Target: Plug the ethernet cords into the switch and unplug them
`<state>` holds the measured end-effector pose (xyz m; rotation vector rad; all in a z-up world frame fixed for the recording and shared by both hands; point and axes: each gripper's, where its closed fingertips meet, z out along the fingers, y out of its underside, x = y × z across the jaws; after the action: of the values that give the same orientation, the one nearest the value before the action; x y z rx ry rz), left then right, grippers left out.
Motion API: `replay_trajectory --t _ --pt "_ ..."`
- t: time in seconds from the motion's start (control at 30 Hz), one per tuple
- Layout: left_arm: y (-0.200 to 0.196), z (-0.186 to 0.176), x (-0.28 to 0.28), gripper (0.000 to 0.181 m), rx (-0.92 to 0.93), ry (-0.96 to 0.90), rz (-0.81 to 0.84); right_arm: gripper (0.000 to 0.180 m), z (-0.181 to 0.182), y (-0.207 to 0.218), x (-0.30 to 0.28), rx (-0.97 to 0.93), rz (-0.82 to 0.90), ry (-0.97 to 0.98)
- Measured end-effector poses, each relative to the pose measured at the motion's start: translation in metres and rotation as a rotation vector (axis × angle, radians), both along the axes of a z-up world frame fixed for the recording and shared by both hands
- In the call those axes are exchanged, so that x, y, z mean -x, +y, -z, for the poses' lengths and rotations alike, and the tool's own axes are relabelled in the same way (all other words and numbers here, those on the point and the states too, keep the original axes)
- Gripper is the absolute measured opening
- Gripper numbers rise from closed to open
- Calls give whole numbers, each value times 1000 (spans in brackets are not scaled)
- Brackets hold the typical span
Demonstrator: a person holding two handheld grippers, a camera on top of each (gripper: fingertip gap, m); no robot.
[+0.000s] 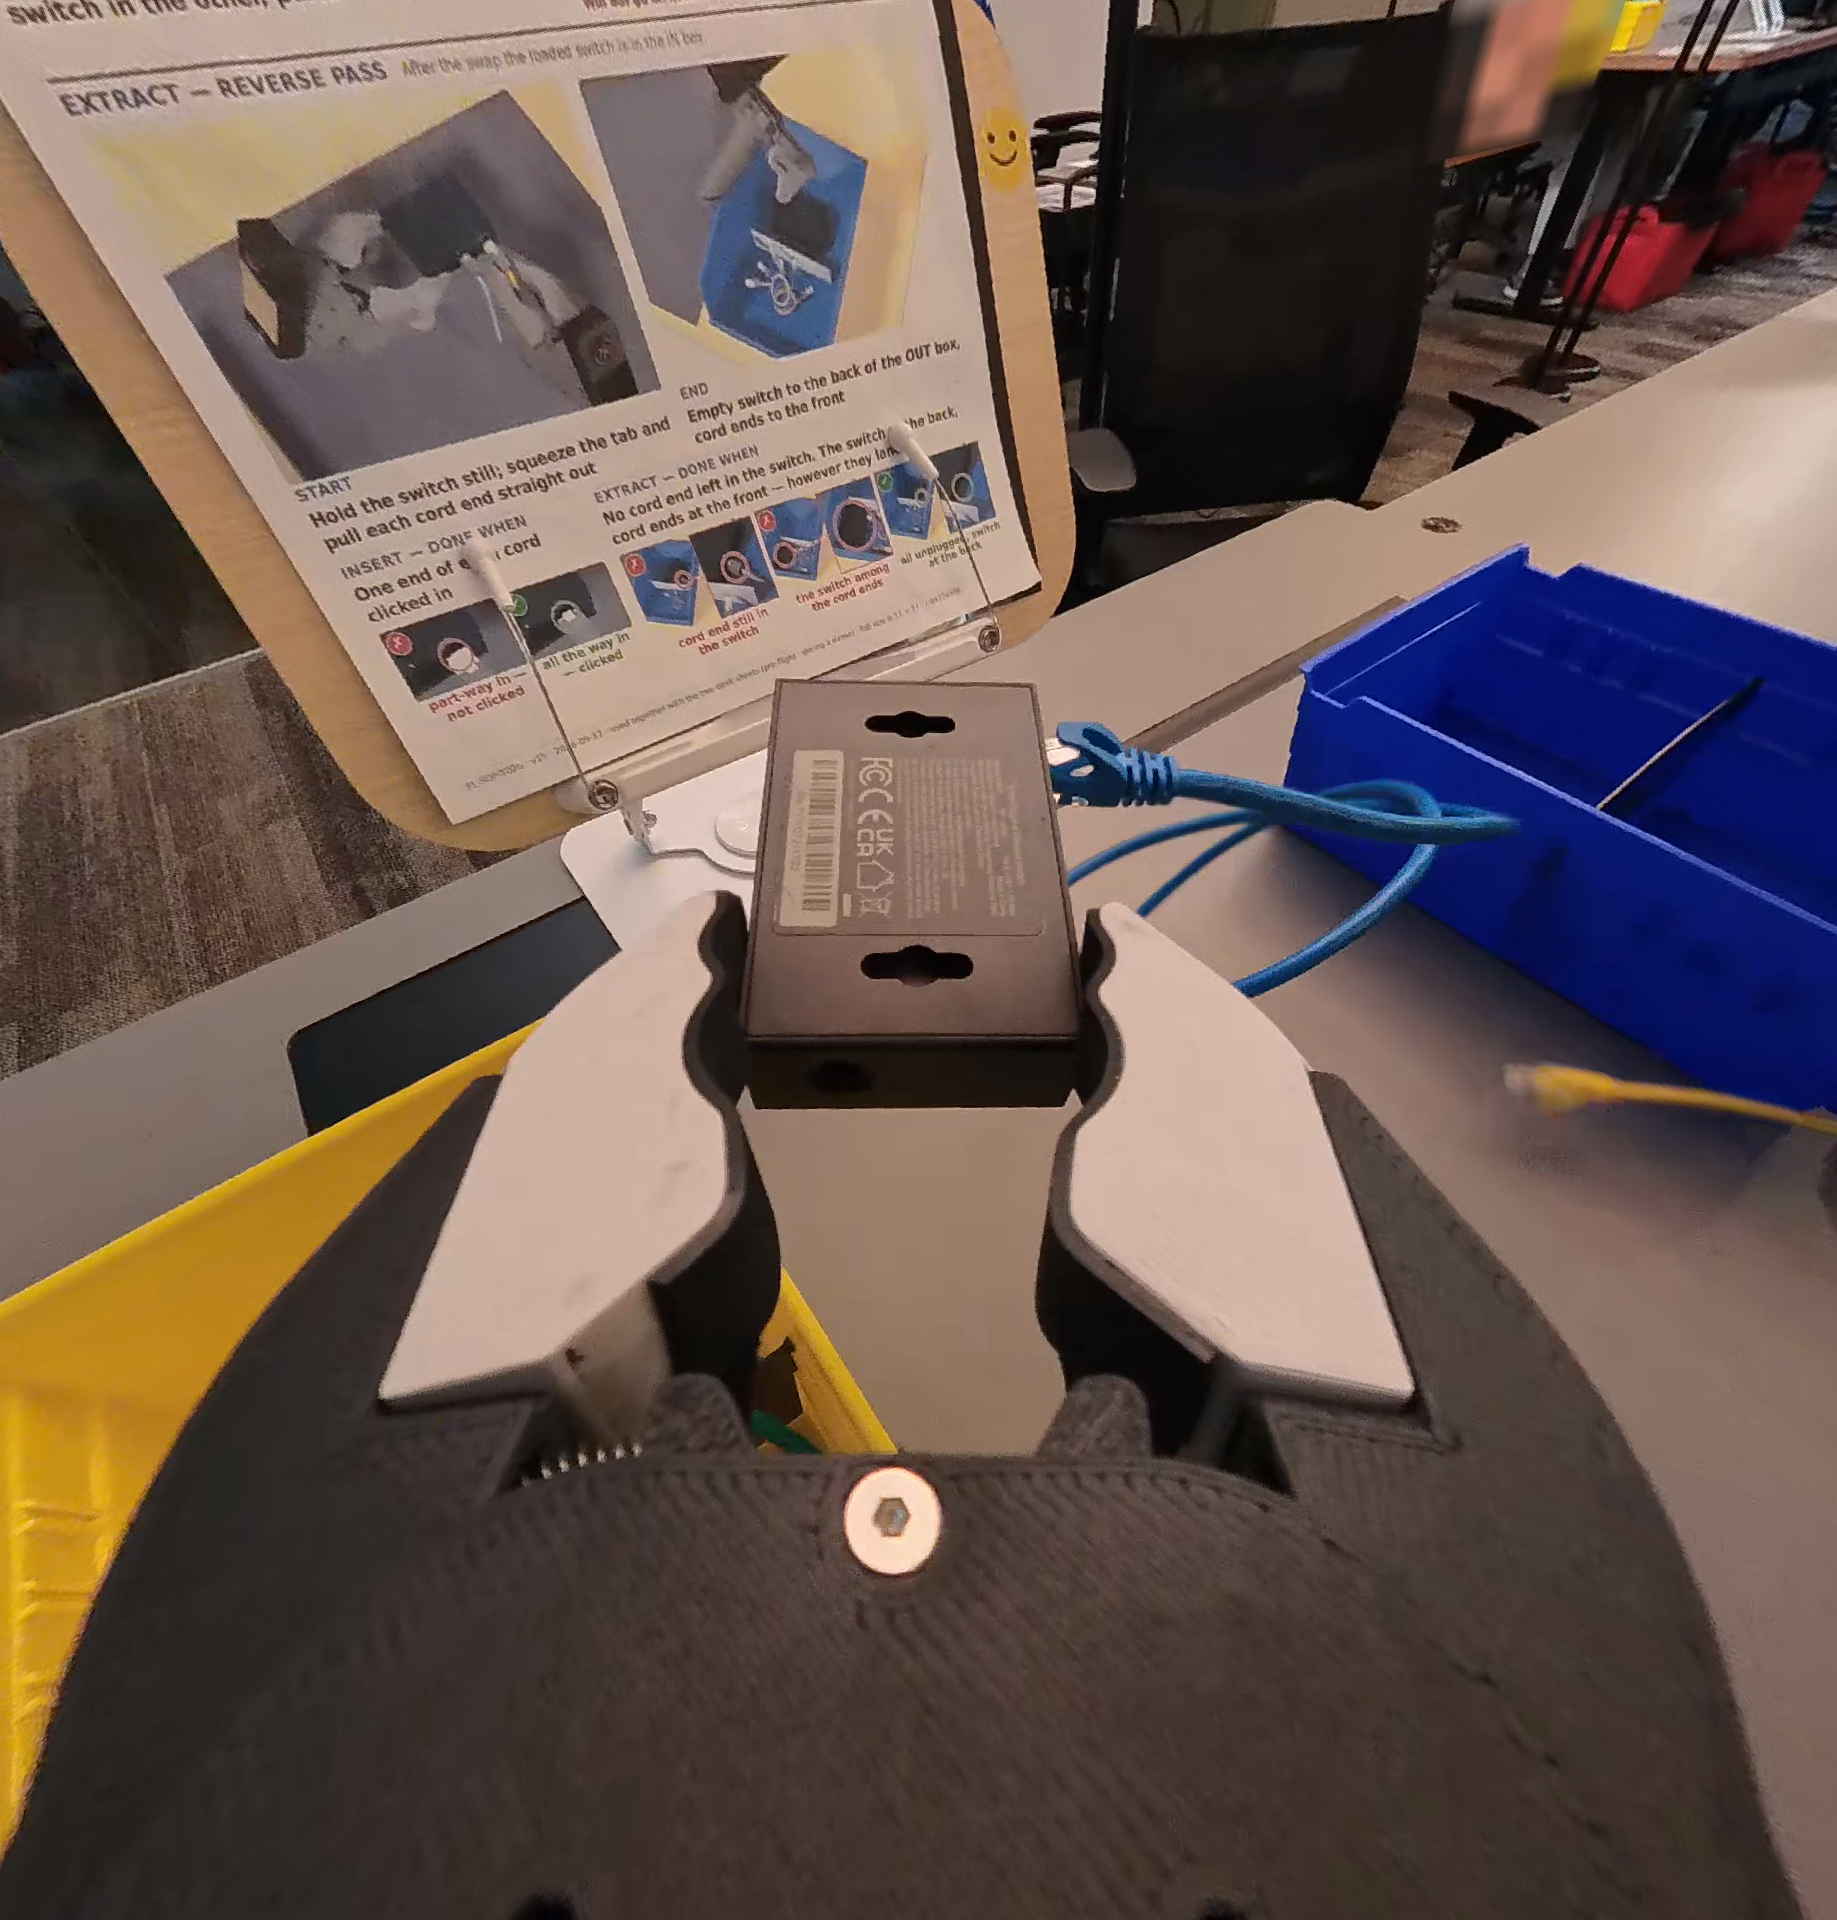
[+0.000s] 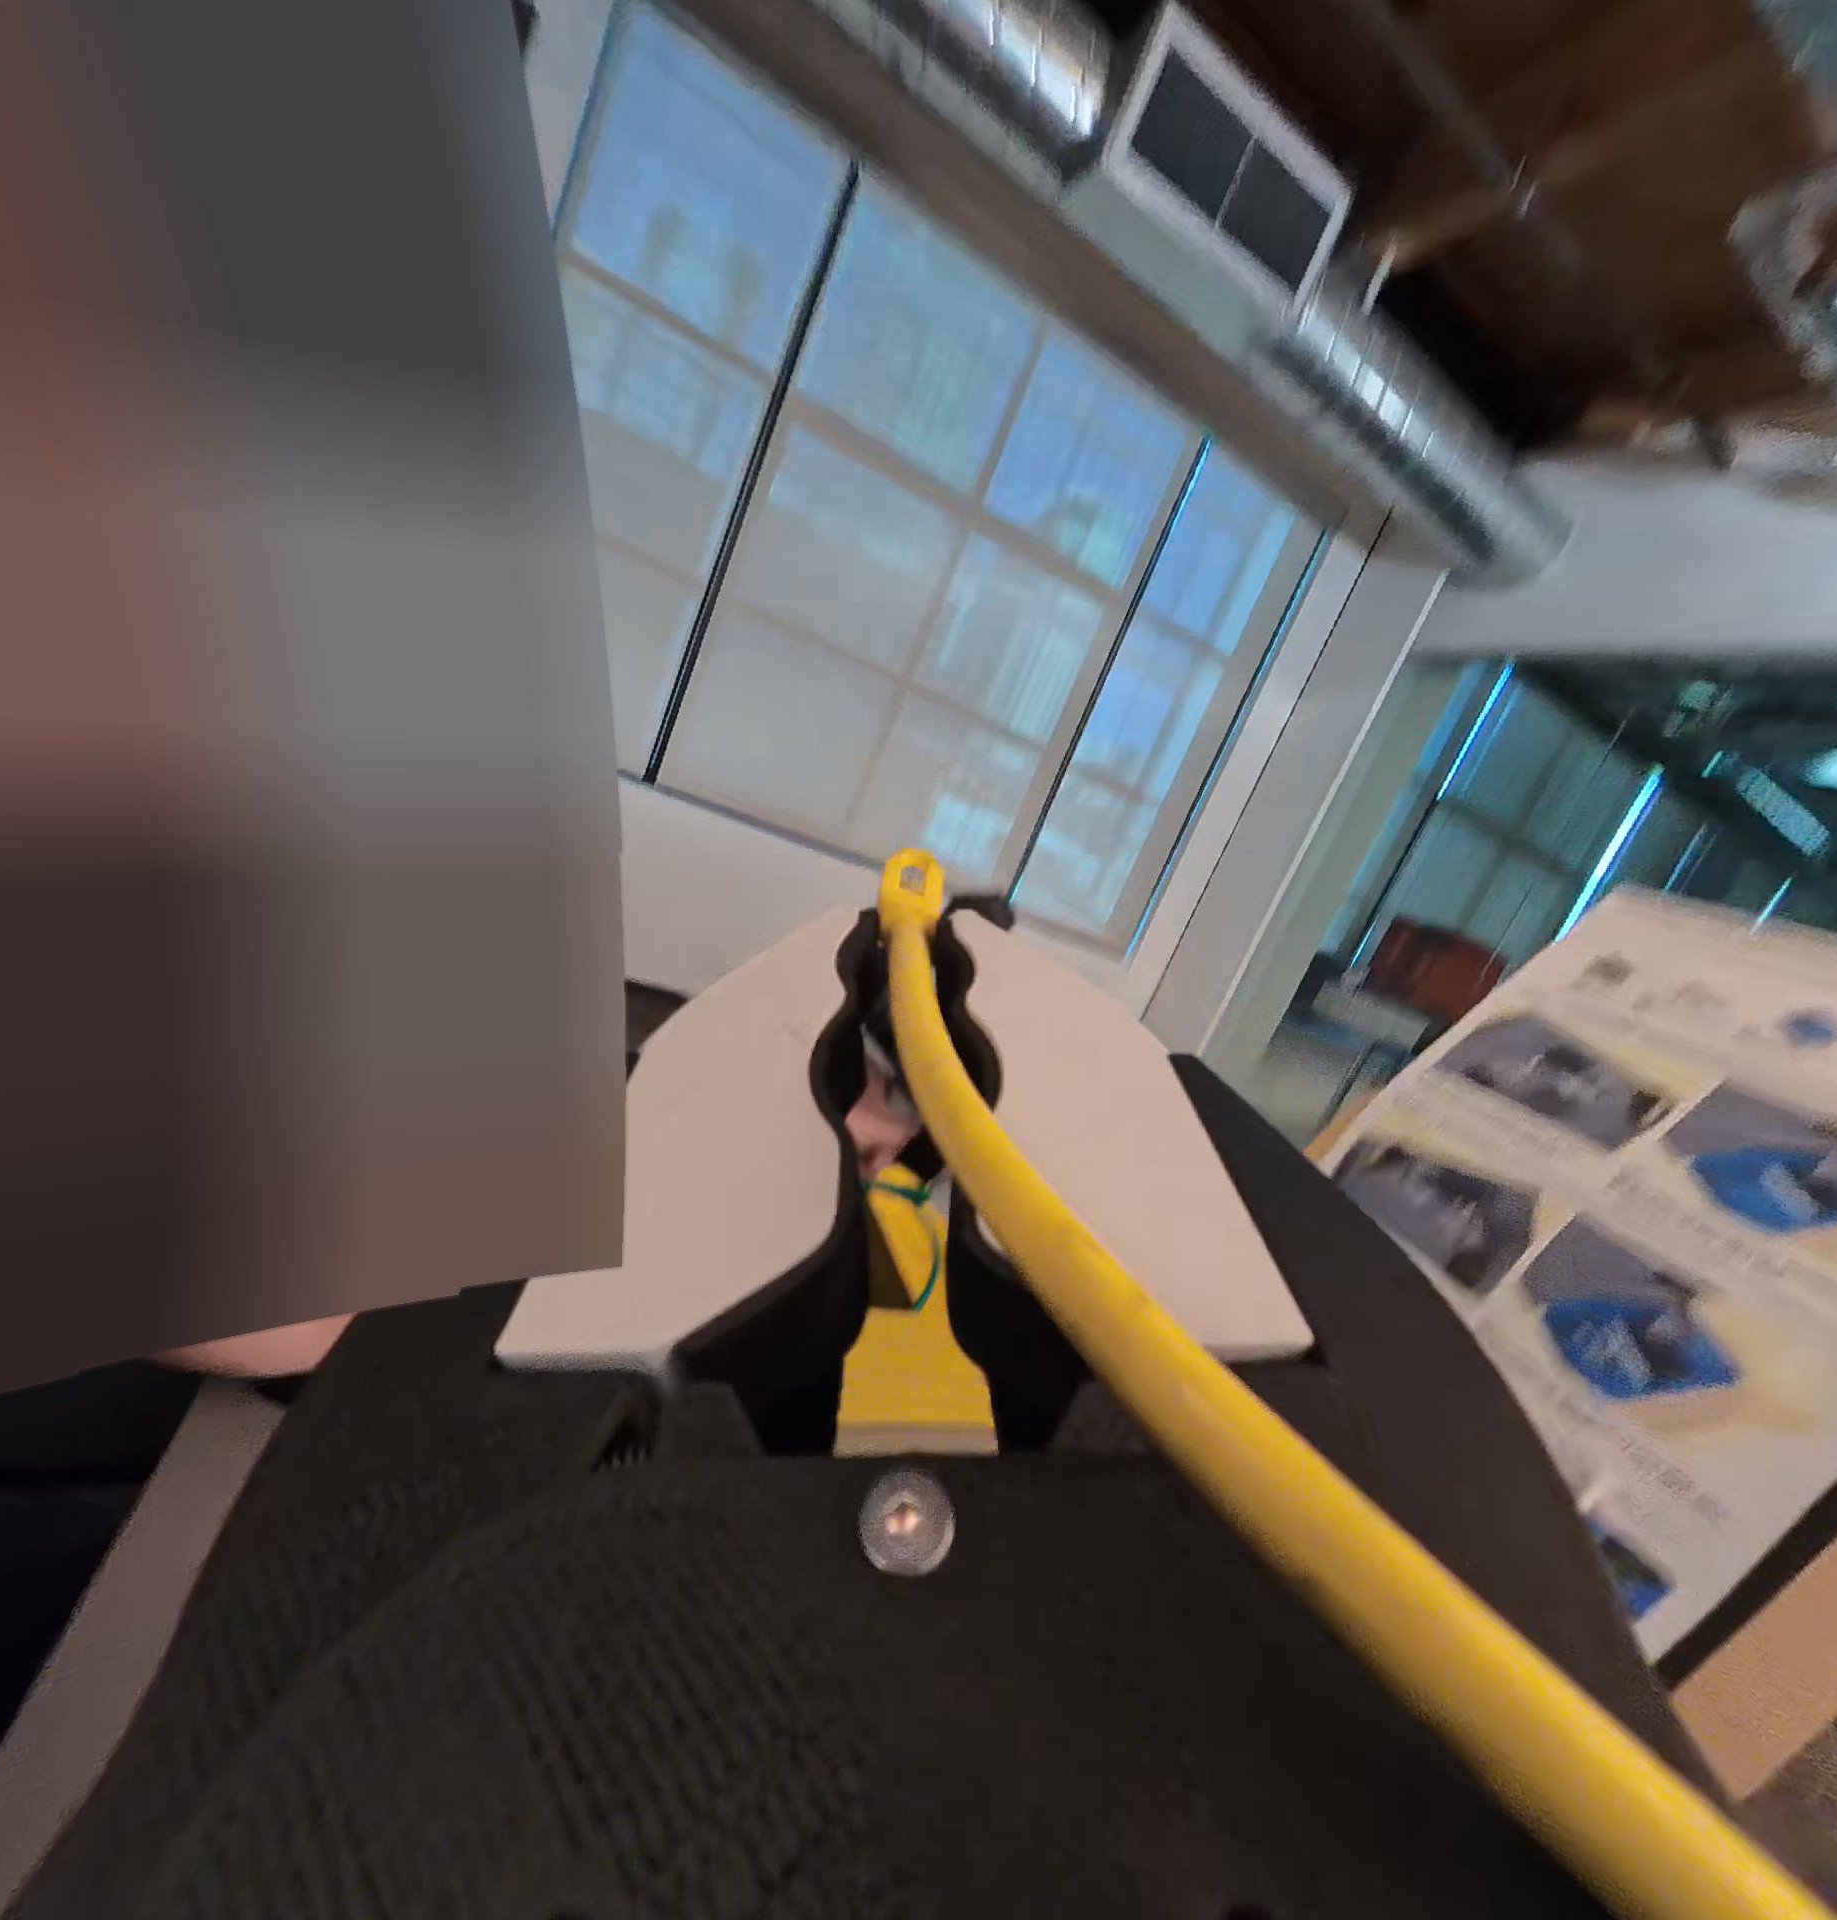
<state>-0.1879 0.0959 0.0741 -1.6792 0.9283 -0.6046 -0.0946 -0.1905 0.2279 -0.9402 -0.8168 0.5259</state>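
The left gripper (image 1: 912,997) clamps the black switch (image 1: 909,873) by its near end, underside up, above the grey table (image 1: 1516,1299). A blue cord (image 1: 1257,800) is plugged into the switch's right side and trails to the blue bin (image 1: 1620,790) at right. The right gripper (image 2: 909,935), tilted upward, pinches the yellow cord (image 2: 1101,1268) just behind its plug. A yellow bin (image 1: 114,1351) sits near left.
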Motion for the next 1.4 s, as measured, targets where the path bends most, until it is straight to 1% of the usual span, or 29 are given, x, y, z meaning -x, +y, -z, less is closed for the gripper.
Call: replay_trajectory --t 0.03,0.1,0.17,0.23,0.37,0.47,0.53,0.6,0.67,0.77,0.9,1.1,1.27,1.4 --pt "0 0 0 60 2 -5 1 11 11 16 6 75 -8 -13" --pt "0 -1 1 60 11 -17 6 11 38 48 23 226 -45 -37" --pt "0 -4 3 60 27 -43 15 10 73 80 42 365 -65 -84" --pt "-1 -8 5 60 41 -77 27 10 105 107 58 442 -53 -114" --pt "-9 -17 4 60 76 -149 80 11 159 149 76 484 74 -148" --pt "-29 -27 -10 60 126 -224 184 11 182 171 76 422 234 -144" --pt "-48 -32 -26 60 157 -257 271 11 191 183 67 363 355 -143" --pt "-67 -34 -43 60 178 -271 349 11 190 192 51 295 471 -139" --pt "-83 -32 -58 60 191 -265 398 11 181 195 33 221 562 -116" --pt "-96 -25 -75 60 198 -248 430 11 166 194 13 158 628 -84" --pt "-102 -14 -89 60 164 -195 420 11 155 193 -1 140 666 -60" --pt "-103 -13 -94 60 73 -168 374 10 154 193 -5 87 725 -123" --pt "-103 -10 -93 60 29 -122 358 11 151 192 -5 65 740 -154" --pt "-99 -8 -93 61 -49 -84 310 11 153 191 -2 60 746 -175"
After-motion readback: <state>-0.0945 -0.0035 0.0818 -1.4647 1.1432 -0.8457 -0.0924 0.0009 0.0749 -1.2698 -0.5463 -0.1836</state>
